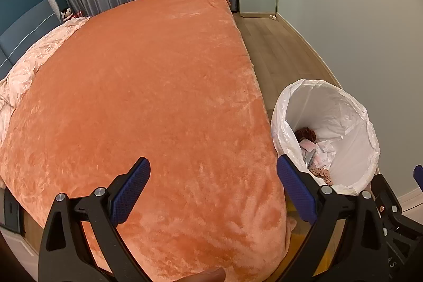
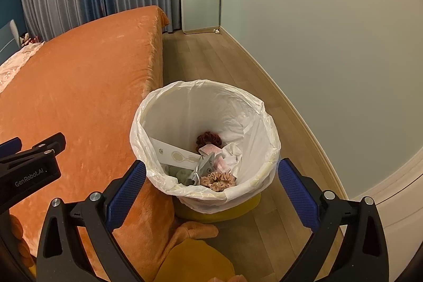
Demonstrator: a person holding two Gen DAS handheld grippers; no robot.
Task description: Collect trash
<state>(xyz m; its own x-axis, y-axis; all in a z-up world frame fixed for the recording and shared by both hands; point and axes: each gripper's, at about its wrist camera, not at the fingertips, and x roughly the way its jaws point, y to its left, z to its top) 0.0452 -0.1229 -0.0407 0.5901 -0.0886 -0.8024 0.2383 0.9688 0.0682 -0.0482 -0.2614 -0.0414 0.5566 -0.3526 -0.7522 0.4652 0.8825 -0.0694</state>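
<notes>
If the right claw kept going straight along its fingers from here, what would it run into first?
Most likely the lined trash bin: the open right claw points at its mouth, so it would probably meet the near rim of the white liner first. Depth is unclear in this fisheye view.

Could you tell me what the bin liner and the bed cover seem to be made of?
The white bin liner looks like thin, glossy plastic film: crinkled, translucent, folded over the rim. The orange bed cover looks like plush velvety fleece, showing brushed nap streaks and soft sheen.
</notes>
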